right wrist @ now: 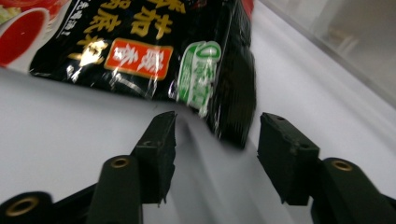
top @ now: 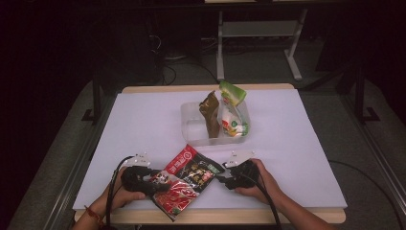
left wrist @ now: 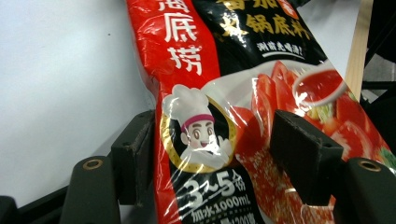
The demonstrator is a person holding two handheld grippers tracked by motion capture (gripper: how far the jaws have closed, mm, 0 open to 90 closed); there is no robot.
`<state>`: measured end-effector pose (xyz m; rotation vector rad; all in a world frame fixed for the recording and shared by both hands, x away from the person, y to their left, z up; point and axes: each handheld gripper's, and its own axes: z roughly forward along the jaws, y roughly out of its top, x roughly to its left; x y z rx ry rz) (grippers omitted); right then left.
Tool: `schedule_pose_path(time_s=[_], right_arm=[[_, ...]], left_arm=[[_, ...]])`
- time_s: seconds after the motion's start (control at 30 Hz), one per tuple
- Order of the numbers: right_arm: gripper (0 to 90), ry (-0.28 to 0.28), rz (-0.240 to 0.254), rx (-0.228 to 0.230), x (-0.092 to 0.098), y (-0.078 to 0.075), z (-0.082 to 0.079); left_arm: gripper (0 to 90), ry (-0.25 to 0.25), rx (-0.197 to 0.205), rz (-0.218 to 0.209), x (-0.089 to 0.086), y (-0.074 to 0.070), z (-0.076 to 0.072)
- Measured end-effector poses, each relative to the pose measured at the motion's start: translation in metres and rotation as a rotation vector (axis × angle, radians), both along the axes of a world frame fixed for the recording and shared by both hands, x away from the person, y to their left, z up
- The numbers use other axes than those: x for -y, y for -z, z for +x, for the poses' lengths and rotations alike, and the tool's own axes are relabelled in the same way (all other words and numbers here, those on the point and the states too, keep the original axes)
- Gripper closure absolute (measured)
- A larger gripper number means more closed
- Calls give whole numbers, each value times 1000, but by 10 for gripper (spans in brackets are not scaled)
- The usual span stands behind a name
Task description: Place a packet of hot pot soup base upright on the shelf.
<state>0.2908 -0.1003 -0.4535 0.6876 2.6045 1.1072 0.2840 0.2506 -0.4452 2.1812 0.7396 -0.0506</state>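
sauce packet [top: 187, 179] | on table; clear tub [top: 191, 125] | two pouches upright inside

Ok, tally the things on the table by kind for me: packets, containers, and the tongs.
Packets: 3 (red and black soup-base packet, brown packet, green and white packet)
Containers: 1 (clear plastic bin)
Tongs: 2 (left gripper, right gripper)
Total: 6

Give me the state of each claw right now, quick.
Left claw: jaws astride the red and black sauce packet; a grip cannot be told.
Right claw: open, holding nothing, the packet's black corner just ahead of the jaws.
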Motion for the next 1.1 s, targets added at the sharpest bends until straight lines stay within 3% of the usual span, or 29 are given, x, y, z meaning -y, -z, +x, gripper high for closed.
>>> schedule_pose_path(time_s=[0.07, 0.17, 0.3, 0.47, 0.6, 0.87, 0.97, 1.1], right_arm=[[516, -9, -19, 19, -4, -1, 2], [678, -41, -24, 26, -5, -2, 2], [828, -42, -16, 48, -2, -3, 2], [853, 13, 5, 52, 6, -4, 6], [862, 54, 53, 96, 14, -9, 7], [874, 15, 125, 201, 16, -24, -2], [876, 5, 127, 218, 16, -26, -4], [885, -27, 192, 268, 20, -35, -12]], left_arm=[[329, 1, 4, 7, 4, 0, 0], [326, -1, 3, 14, 8, 0, 2], [325, 1, -9, 16, 16, 0, 3], [323, 10, 24, 61, 34, -5, 1], [302, 12, 28, 63, 44, -7, 2], [161, 54, -8, 17, 50, -5, 21], [143, 75, -46, -8, 55, -5, 30], [134, 115, -80, -52, 61, -6, 35]])
